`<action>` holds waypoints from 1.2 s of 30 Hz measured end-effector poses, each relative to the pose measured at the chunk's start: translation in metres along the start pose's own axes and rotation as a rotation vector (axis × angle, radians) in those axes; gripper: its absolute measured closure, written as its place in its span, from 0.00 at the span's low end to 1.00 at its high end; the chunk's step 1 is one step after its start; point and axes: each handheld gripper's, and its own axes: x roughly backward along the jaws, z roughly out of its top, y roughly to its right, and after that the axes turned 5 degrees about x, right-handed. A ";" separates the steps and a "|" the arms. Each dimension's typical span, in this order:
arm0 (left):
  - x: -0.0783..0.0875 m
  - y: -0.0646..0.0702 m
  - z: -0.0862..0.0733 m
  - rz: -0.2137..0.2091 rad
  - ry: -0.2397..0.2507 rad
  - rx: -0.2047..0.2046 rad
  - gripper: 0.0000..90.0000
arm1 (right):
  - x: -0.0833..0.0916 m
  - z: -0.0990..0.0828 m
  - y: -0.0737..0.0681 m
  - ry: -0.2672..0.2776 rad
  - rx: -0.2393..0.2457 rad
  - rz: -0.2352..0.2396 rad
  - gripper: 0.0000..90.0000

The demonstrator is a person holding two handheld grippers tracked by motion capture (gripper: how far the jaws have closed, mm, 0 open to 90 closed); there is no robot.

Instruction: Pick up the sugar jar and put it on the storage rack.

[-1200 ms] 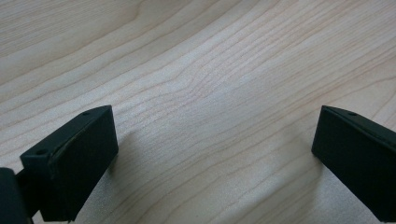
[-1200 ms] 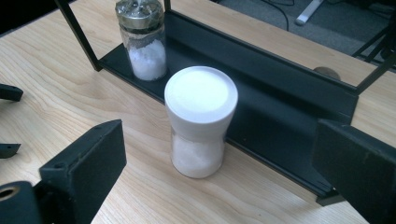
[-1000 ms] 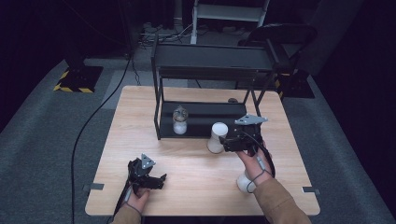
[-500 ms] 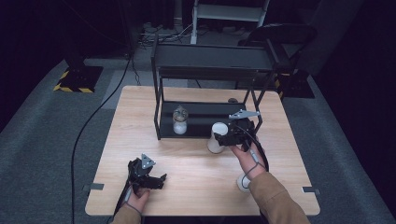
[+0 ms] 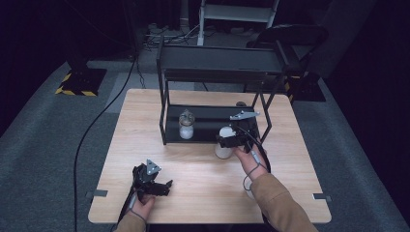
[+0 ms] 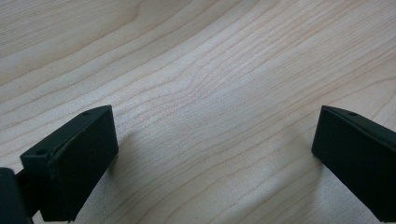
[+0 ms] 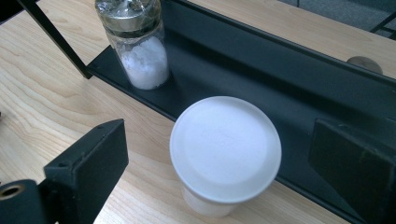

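Our right gripper (image 7: 219, 182) has slid in over the white lidded cup (image 7: 225, 151), which stands on the tabletop against the front edge of the black rack (image 7: 289, 70). Its jaws have just narrowed a touch yet remain released, astride the cup — a grasp looks imminent. The left gripper (image 6: 210, 158) rests open near the tabletop's front edge.

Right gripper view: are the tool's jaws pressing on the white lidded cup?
No, the white lidded cup stands between the jaws, with clear gaps on both sides.

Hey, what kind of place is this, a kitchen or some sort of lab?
Probably a lab or recording studio, not a kitchen: black curtains all round, a hazard-striped stand base on grey carpet, and one wooden table bearing only a black rack.
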 end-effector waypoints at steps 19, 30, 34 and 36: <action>0.000 0.000 0.000 -0.001 -0.001 -0.003 0.00 | -0.028 0.019 0.008 -0.115 -0.041 0.004 0.15; 0.000 0.000 0.000 -0.002 0.000 -0.004 0.00 | -0.035 0.029 0.010 -0.186 -0.038 0.026 0.36; 0.000 0.000 0.000 -0.002 0.000 -0.003 0.00 | -0.035 0.032 0.008 -0.195 -0.034 0.018 0.37; 0.000 0.000 0.000 -0.002 -0.001 -0.004 0.00 | -0.035 0.034 0.007 -0.205 -0.028 0.016 0.37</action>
